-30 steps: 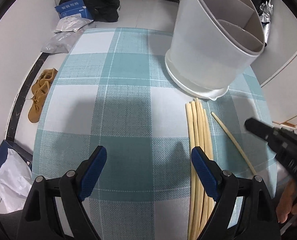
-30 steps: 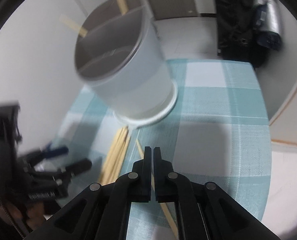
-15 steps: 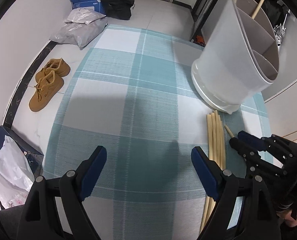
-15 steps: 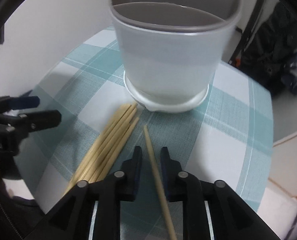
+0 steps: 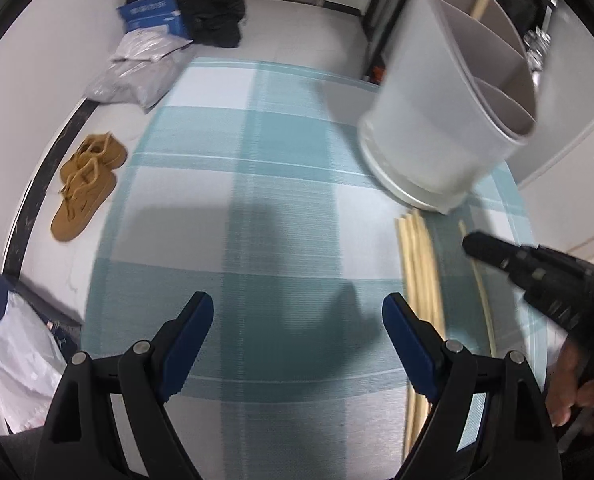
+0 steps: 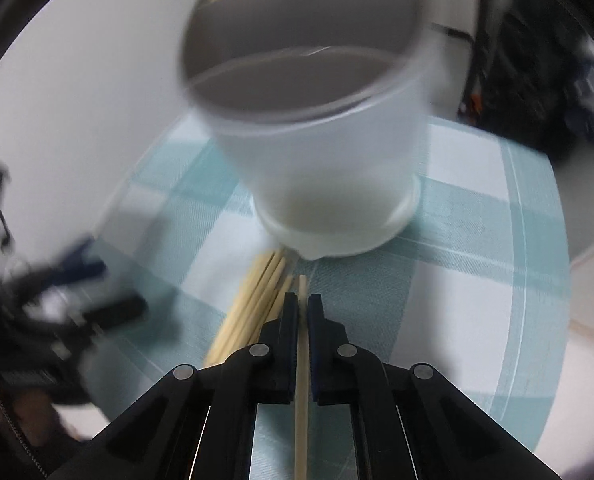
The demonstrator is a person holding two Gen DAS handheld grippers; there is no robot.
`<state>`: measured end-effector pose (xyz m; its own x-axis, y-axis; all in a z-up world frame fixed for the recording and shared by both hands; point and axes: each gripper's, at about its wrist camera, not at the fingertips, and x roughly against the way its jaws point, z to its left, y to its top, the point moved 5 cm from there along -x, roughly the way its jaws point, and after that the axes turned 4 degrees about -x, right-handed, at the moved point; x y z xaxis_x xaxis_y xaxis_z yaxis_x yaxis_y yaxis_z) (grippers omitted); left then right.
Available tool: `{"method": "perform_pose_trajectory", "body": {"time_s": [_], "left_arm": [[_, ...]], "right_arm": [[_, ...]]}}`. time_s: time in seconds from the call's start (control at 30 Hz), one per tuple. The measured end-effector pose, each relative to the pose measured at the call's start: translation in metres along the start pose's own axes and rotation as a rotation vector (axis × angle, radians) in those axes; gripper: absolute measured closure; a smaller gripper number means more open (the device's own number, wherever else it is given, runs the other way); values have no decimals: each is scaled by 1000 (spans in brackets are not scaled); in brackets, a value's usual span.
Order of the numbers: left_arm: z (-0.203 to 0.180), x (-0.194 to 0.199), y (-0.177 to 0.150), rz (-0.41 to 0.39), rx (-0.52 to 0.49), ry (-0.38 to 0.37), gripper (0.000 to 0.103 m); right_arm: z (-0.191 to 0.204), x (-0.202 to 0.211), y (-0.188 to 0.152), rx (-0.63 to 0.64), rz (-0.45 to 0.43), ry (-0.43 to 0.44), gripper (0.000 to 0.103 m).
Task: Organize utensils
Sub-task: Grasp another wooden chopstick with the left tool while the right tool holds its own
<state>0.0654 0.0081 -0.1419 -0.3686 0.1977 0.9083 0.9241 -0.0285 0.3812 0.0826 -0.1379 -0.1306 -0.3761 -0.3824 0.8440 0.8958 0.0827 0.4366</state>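
R hand-held gripper (image 6: 303, 312) jaws now closed on lone chopstick (image 6: 301, 360), prev. apart.

A teal-and-white checked cloth (image 5: 257, 184) covers the worktop, pale floor (image 5: 297, 28) beyond its far edge. Off the left edge, tan shoes (image 5: 85, 184) sit on the floor; past the far-left corner, grey bags (image 5: 141, 76), a blue box (image 5: 153, 14) and a black bag (image 5: 213, 8).

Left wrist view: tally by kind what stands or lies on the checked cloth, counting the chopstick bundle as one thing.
Utensil holder: 1
Chopstick bundle: 1
Single chopstick: 1, apart from the bundle; the right claw has just closed on it
Total: 3
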Motion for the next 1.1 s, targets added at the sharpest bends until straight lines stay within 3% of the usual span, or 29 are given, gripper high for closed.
{"method": "perform_pose_trajectory", "body": {"time_s": [0.2,0.4,0.67,0.77,0.93,1.03,1.1], "left_arm": [[-14,-12,3,51,-31,-28,20],[-24,-18,1,70,-103,28,20],[-25,-20,3,84,-149,70,20],[-35,-25,3,99,-214,106,16],[-30,-29,13,114,-184,103,17],[-36,-31,18,98,-193,104,23],[-40,-31,22,86,-215,101,33]], "right_arm": [[-50,35,6,-304,-130,174,99],[-80,50,3,-445,-200,235,99],[-77,65,7,-435,-251,233,99],[-74,65,12,-413,-262,215,99],[-77,72,13,-408,-285,197,99],[-77,75,12,-396,-295,191,99],[-76,76,12,-389,-293,189,99]]}}
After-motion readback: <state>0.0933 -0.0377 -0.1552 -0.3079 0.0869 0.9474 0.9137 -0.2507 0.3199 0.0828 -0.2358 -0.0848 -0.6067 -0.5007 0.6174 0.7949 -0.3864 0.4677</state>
